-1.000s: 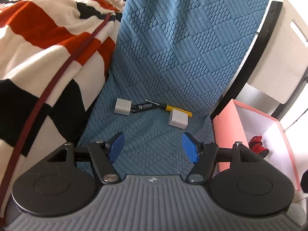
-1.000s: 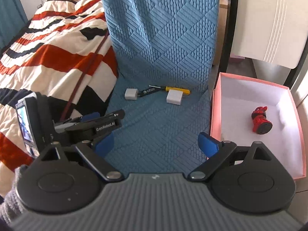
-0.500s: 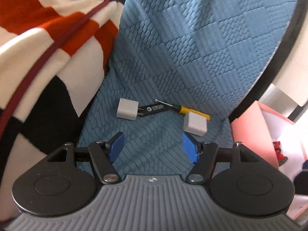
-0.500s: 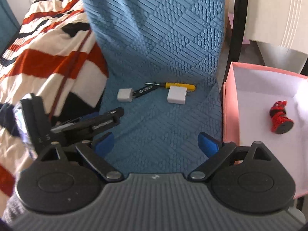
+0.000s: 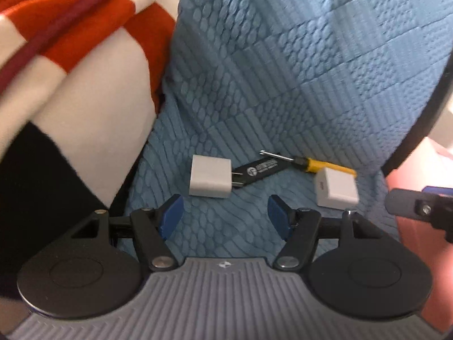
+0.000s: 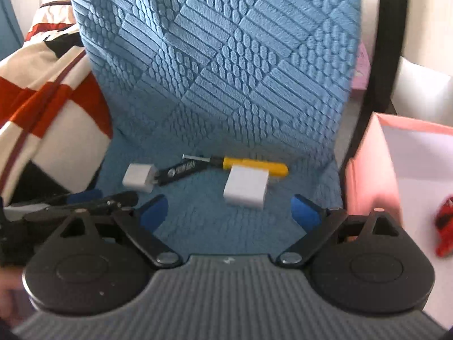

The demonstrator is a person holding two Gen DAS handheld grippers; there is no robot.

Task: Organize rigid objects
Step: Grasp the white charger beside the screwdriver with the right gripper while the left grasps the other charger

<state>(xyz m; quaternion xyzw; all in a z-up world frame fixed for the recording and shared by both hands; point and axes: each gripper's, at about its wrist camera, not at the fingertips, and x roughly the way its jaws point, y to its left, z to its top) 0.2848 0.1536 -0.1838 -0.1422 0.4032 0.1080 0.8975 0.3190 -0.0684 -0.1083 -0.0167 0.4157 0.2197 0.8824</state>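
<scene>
Chargers, left wrist view: white plug charger now larger, just beyond left gripper, jaws apart, empty; approach under way. Second white charger right, on yellow screwdriver; black tag between.

Right wrist view: right gripper closer, jaws apart, facing second charger. Pink box right holds red toy.

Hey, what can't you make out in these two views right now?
- Red toy: right wrist view, blurred and cut off by the right edge.
- Print on the black tag: both views, too small and blurred to read.
- Pink box: left wrist view, blurred and washed out; the right tool's finger crosses it.
</scene>
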